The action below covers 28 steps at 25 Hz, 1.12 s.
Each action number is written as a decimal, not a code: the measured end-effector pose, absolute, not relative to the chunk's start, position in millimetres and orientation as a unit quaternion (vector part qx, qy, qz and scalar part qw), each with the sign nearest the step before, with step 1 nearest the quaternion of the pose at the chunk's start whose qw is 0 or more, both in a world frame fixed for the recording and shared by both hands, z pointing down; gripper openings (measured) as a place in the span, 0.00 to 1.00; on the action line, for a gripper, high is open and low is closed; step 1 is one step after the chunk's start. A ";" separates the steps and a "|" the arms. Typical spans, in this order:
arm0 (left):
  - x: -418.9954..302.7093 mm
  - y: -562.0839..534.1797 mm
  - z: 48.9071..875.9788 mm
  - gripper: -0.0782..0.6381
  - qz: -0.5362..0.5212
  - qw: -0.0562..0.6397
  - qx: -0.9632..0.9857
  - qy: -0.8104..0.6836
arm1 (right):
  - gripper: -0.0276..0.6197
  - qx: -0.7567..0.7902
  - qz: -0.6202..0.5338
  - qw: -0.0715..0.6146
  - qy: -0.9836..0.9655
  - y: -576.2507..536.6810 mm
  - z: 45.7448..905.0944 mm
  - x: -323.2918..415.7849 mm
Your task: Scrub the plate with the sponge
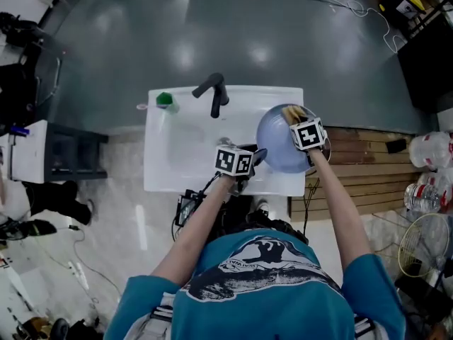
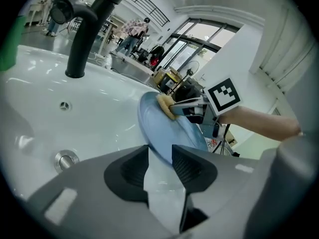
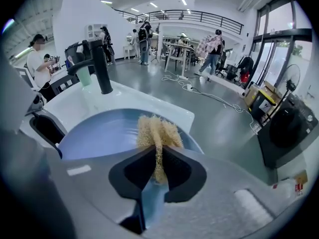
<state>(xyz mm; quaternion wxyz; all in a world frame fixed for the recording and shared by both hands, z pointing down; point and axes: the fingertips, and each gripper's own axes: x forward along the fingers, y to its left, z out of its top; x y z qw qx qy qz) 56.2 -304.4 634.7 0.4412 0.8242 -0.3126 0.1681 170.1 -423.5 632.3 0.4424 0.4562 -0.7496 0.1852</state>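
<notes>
The round blue plate (image 1: 277, 147) tilts over the sink's (image 1: 177, 154) right side; the tan, fibrous sponge (image 1: 291, 112) lies squeezed against its face.

Sink (image 1: 177, 147) L half open; faucet (image 1: 214, 94) blocks rear ctr (plate (image 1: 276, 147) fills R).

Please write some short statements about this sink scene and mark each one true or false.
1. The right gripper holds the sponge. True.
2. The plate is red. False: it is blue.
3. The left gripper grips the plate by its rim. True.
4. The sponge is dark green. False: it is pale yellow.
5. The faucet is black. True.
6. The plate lies flat on the floor. False: it is held tilted over the sink.
</notes>
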 end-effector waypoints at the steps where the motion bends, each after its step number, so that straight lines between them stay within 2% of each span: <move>1: 56.0 -304.7 634.7 0.32 0.173 0.436 0.826 -0.312 | 0.10 0.454 0.187 0.440 -0.751 -424.0 634.1 167.9; 9: 58.6 -301.0 635.5 0.34 0.176 0.440 0.826 -0.307 | 0.10 0.410 0.180 0.446 -0.775 -418.8 635.2 135.9; 16: 59.7 -301.7 636.3 0.33 0.140 0.476 0.811 -0.309 | 0.10 0.346 0.158 0.446 -0.810 -393.7 635.2 101.0; 18: 61.0 -302.9 634.3 0.37 0.108 0.502 0.801 -0.306 | 0.10 0.326 0.162 0.444 -0.819 -381.3 635.8 92.9; 22: 64.2 -305.6 629.1 0.49 0.035 0.554 0.778 -0.295 | 0.10 0.284 0.177 0.441 -0.833 -354.3 636.8 80.3; 28: 69.1 -303.2 626.3 0.55 0.028 0.549 0.788 -0.278 | 0.10 0.268 0.247 0.408 -0.837 -332.2 637.7 82.5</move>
